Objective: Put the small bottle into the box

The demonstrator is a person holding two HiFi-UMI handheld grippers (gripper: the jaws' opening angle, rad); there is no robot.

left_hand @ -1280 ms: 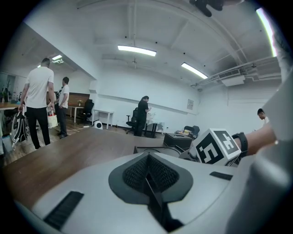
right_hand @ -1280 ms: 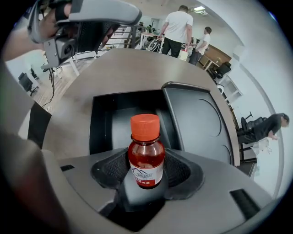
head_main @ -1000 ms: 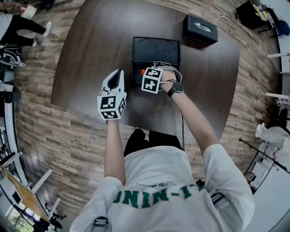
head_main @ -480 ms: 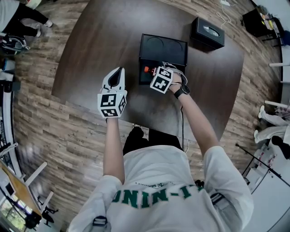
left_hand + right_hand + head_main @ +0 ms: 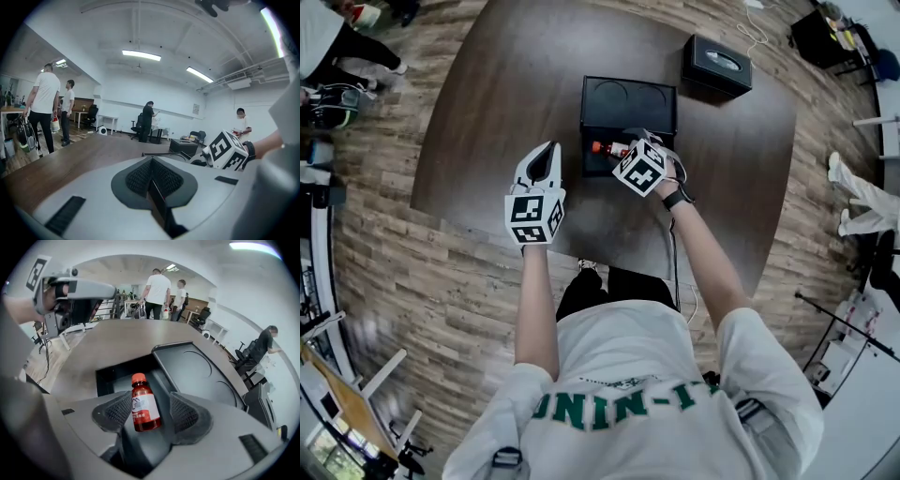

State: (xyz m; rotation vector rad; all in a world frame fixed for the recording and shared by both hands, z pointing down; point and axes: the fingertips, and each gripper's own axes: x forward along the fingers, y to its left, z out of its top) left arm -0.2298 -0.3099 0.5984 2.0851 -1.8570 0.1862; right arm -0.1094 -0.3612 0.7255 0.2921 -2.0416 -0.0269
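The bottle (image 5: 143, 404) is amber-red with an orange cap and a white label with a red lower band. The box (image 5: 628, 98) is matte black, as is the case (image 5: 715, 63) right of the box. The counter (image 5: 506, 94) is dark brown. The floor (image 5: 412, 272) is grey-brown planks. The left tongs (image 5: 151, 176) are pale grey with black ribbed pads (image 5: 138, 176), and their cube (image 5: 532, 217) has black-and-white square markers.

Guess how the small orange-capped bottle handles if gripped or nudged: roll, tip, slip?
Likely rigid: the small bottle looks like hard glass or plastic. Round body, so it probably rolls if it lands sideways in the box. Narrow, tall, liquid-filled: apt to tip, and its smooth wall may slip while the jaws of the right gripper are opening around it.
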